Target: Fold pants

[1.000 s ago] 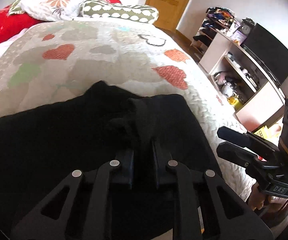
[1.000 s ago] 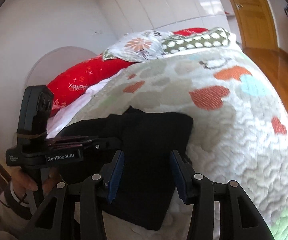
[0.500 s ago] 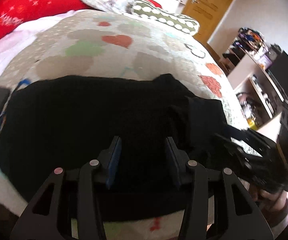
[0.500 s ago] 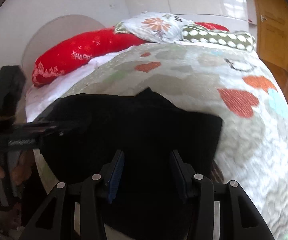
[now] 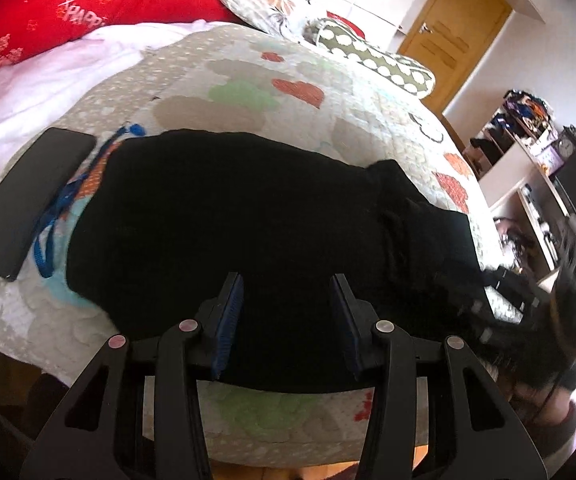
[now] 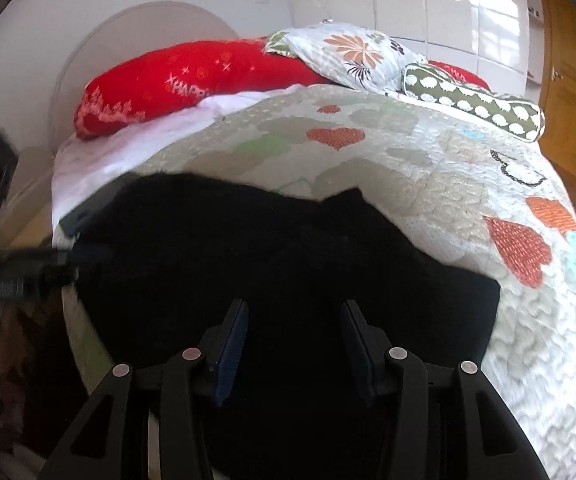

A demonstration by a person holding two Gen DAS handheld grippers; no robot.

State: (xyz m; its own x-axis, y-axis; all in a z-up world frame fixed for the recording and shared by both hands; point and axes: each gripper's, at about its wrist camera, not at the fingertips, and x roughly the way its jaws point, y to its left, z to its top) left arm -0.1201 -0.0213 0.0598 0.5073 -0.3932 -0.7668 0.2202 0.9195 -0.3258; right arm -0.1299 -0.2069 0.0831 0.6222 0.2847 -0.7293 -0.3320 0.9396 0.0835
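a: where are the pants (image 5: 248, 216) just now?

b: spread along the near edge of the bed (image 5: 327, 120), on the heart-patterned quilt. a dark slab-like thing (image 5: 28, 200) and a blue cord (image 5: 54, 216) lie just beside their one end.

a: how do you judge they'll handle?

b: soft, limp black cloth, light, no stiffness at all. they'll sag and drape wherever they're not supported, and a single-layer pinch could let the under layer slip away. i'd take hold at an edge or corner, say the waistband end at the right (image 6: 467, 304), through all layers.

a: and the left tool (image 5: 286, 312)?

b: fingers spread wide apart, nothing between them. it hangs over the near edge of the cloth; i can't tell whether the tips touch it.

a: the right tool (image 6: 293, 340)?

b: likewise spread, holding nothing, poised above the black fabric. in the other camera it's only a blur at the side.
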